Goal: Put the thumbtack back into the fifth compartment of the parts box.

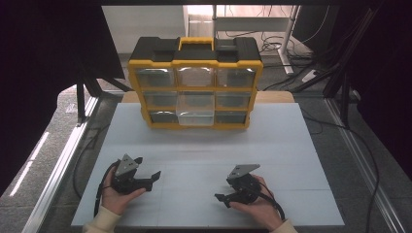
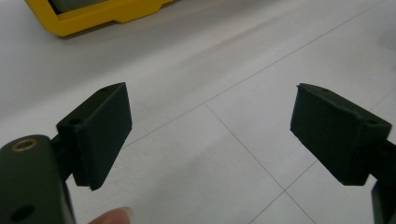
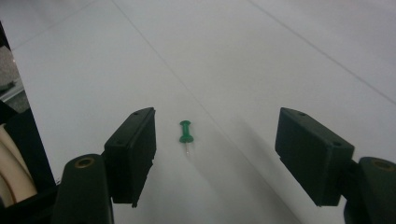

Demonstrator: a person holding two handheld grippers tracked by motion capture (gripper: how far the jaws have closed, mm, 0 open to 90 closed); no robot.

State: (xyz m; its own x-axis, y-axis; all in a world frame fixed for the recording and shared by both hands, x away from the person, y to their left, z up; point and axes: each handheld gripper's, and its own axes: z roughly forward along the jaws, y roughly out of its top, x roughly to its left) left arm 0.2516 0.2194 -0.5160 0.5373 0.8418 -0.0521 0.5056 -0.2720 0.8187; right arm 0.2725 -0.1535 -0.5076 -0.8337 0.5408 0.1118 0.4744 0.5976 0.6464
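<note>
Green push pin (image 3: 186, 135) lying flat on the white table (image 1: 291, 145) near its front edge, between the wide-open jaws of the right gripper (image 3: 215, 154), with left gripper (image 2: 210, 135) wide open, holding nothing.

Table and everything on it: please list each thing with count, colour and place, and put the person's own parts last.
table: one, white top, under everything.
organiser: one, yellow and black with clear drawers, upright at the far middle of the table; its middle drawers stand out a little.
pin: one, green head, lying on the table between the right tool's open jaws, touching neither.
cables: several, dark, on the floor behind the table.
left tool: one, black, near left of the table, jaws open and empty, held in the left hand.
right tool: one, black, near right, jaws open, held in the right hand.
</note>
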